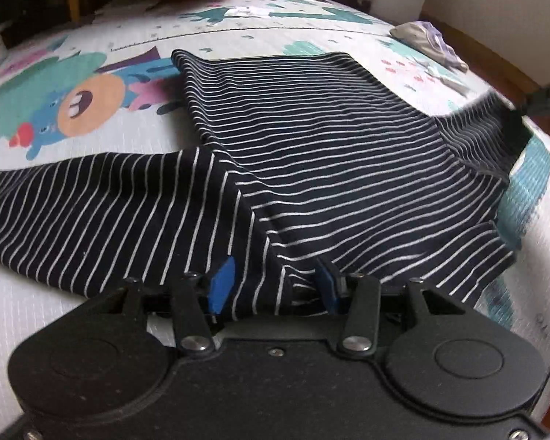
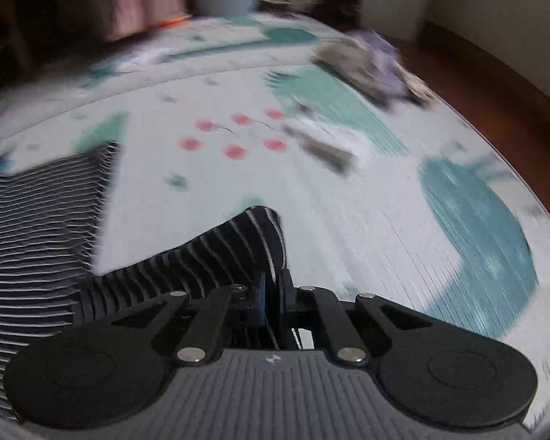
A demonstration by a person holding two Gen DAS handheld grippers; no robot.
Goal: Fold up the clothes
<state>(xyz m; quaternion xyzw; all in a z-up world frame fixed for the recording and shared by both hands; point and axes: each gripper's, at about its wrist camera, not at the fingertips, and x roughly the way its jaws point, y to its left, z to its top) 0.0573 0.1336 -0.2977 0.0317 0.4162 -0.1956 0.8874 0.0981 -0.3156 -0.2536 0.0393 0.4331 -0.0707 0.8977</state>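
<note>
I am working over a striped shirt [image 1: 311,139] that is lying spread on a play mat [image 1: 55,300]. My left gripper [image 1: 275,286] is standing half open, its blue pads [image 1: 222,284] apart, with a raised fold of the shirt lying between them; the pads are not pressing on the cloth. My right gripper [image 2: 272,293] is clenched on a bunched, sleeve-like end of the shirt [image 2: 245,249], the pads squeezed nearly together around it.

In the left view the shirt's far hem is running straight across the mat, and its left sleeve is stretching toward the picture's left edge. Bare mat is lying open beyond the hem and to the left of the body. At the right edge the cloth is being pulled up to a dark, blurred shape I cannot make out.

The right view is blurred. It is showing wide open mat ahead of and to the right of my held end, then the mat's curved edge and a wooden floor [image 2: 495,110] beyond. A crumpled pile [image 2: 374,62] of other clothes is sitting near that far right edge, well apart from the shirt. Only the left view is showing the cartoon print [image 1: 80,106] and the whole shirt body; only the right view is showing my grip.
</note>
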